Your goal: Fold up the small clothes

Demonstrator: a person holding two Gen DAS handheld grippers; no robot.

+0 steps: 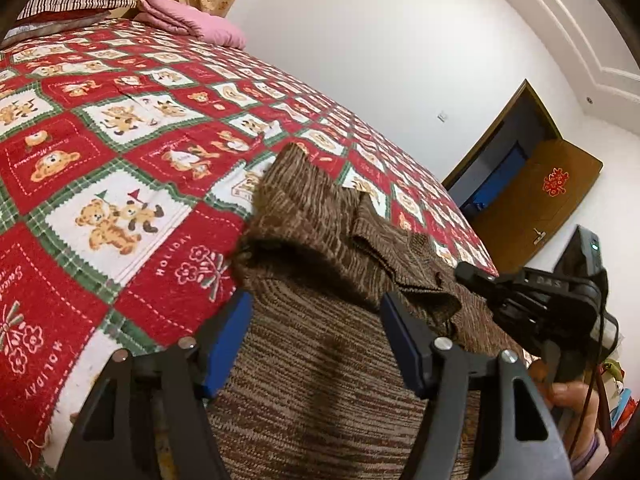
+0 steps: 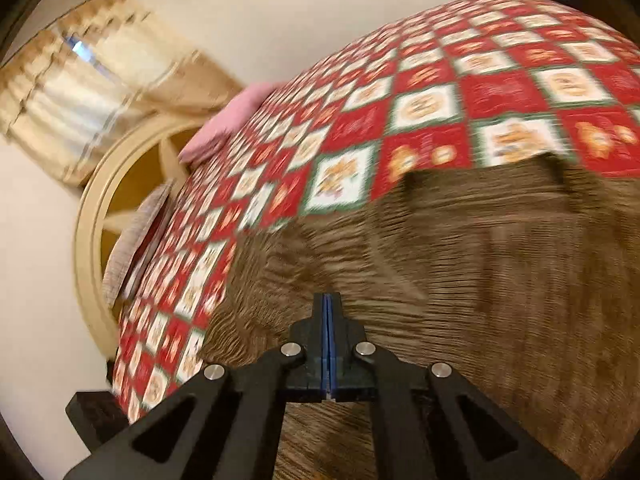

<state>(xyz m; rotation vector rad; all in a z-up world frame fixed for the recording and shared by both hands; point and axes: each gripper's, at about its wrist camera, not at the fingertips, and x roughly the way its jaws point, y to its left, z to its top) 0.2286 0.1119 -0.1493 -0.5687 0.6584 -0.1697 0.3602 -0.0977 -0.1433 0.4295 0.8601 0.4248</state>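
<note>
Behind sweater (image 1: 320, 264), pink pillow (image 1: 192, 20)

A home bedroom: a quilted bed (image 1: 120, 128), pillows (image 1: 72, 0), curtains (image 2: 80, 92) and wooden door (image 1: 540, 188).

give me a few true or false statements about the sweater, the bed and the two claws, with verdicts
1. The brown knit sweater lies on a red, white and green bedspread printed with bears. True.
2. The left claw is clamped shut on the sweater. False: its blue pads stand apart, open above the knit.
3. The right claw has its pads pressed together. True; no cloth shows between them.
4. A blue pillow lies at the far end of the bed. False: it is pink.
5. The sweater is folded into a neat square. False: one part is turned over near the collar, the rest is spread out.
</note>
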